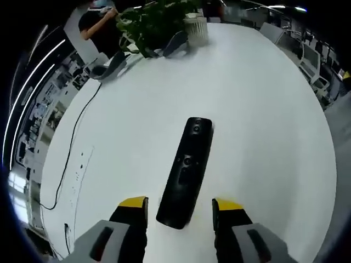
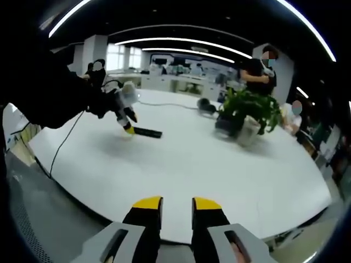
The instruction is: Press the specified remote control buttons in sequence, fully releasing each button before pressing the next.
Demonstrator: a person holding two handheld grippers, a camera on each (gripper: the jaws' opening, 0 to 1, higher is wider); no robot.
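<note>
No lettering, label or number is sharp enough to read.

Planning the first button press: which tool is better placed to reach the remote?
Left. The left tool hangs right over the remote, jaws open either side of its near end. The right tool sits far across the table.

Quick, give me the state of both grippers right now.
Left gripper: open, jaws on either side of the near end of the remote control, not clamped on it.
Right gripper: jaws slightly apart, holding nothing, back from the table.
</note>
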